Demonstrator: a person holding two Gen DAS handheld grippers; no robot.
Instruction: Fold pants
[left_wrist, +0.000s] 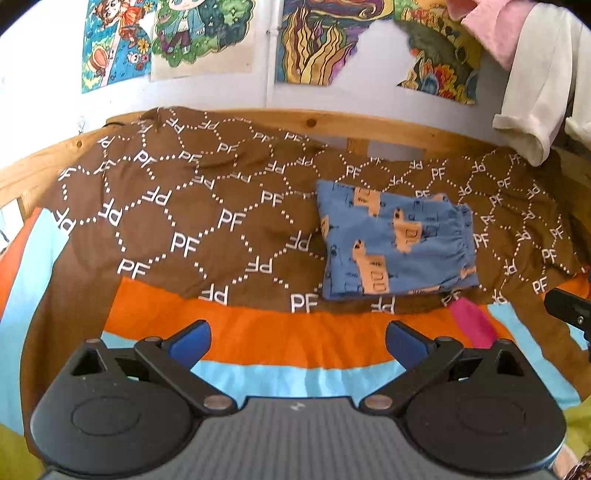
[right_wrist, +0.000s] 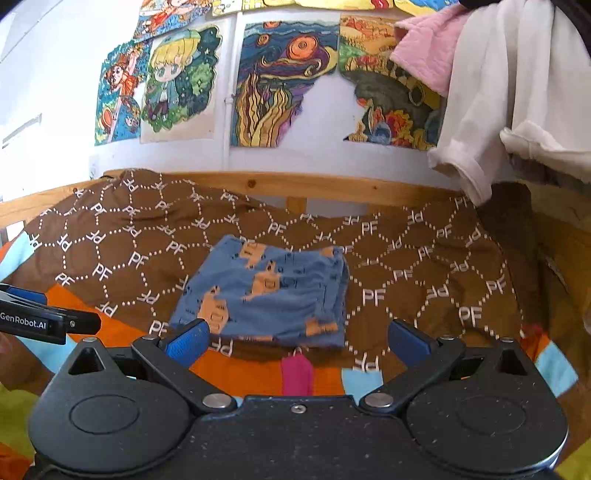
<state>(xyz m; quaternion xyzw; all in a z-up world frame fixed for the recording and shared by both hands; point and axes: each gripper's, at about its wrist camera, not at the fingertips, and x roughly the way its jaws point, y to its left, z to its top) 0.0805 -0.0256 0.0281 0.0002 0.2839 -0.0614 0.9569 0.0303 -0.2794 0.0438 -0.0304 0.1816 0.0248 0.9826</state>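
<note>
Bedding is filling both views: a brown cover (left_wrist: 192, 206) printed with white "PF" letters and dotted hexagons is lying over an orange and light-blue striped blanket (left_wrist: 280, 339), all inside a wooden bed frame (left_wrist: 332, 127); four colourful drawings (right_wrist: 273, 85) are hanging on the white wall behind, and a white garment (right_wrist: 491, 96) with a pink one (right_wrist: 424, 59) is draping down at the right; the pants (left_wrist: 395, 240) are lying folded into one compact, roughly square bundle on the brown cover, close to its near edge, blue with orange llama shapes, the gathered elastic waistband facing right and the top layer slightly rumpled; a small pink tab (right_wrist: 297, 373) is lying on the blanket just beside the bundle's near edge; the left gripper (left_wrist: 298, 338) is hovering over the blanket with its blue-padded fingers spread wide and gripping nothing; the right gripper (right_wrist: 298, 338) is hovering at the bundle's near edge, likewise spread wide and empty.
</note>
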